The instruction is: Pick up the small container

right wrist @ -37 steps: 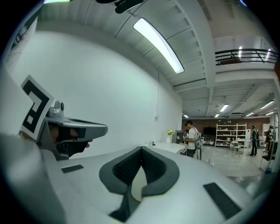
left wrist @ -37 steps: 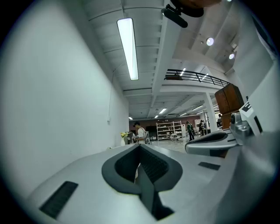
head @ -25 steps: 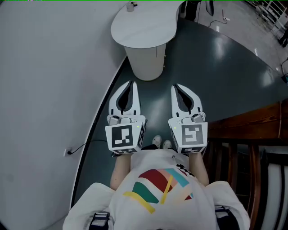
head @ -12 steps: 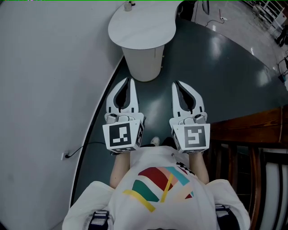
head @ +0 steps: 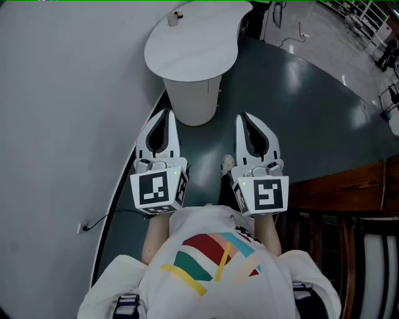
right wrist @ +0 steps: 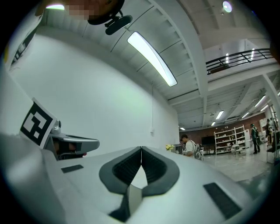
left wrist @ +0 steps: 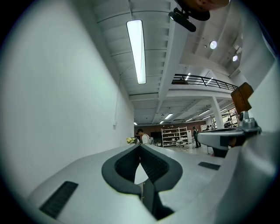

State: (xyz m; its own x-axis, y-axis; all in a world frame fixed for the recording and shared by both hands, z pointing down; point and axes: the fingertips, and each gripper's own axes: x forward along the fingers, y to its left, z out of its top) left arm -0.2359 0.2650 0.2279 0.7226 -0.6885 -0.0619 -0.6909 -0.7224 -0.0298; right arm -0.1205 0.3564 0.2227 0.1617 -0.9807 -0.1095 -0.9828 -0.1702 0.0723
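The small container [head: 173, 17] is a little pale pot standing at the far left edge of a white round-edged table [head: 190, 47], at the top of the head view. My left gripper [head: 163, 113] and right gripper [head: 244, 117] are held side by side in front of the person's chest, short of the table's pedestal [head: 194, 99] and pointing level toward it. Both are shut with nothing between the jaws: in the left gripper view the tips of the left gripper [left wrist: 140, 145] meet, and in the right gripper view so do those of the right gripper [right wrist: 141, 148].
A white wall [head: 62, 112] runs along the left, with a cable and plug [head: 84, 227] at its foot. Dark wooden furniture [head: 349, 180] stands at the right. The person's shoe [head: 227, 164] shows on the dark floor [head: 299, 93] between the grippers.
Both grippers have moved forward toward the table as the person steps closer. The table and container sit lower and further left in the head view. Jaws stay shut.
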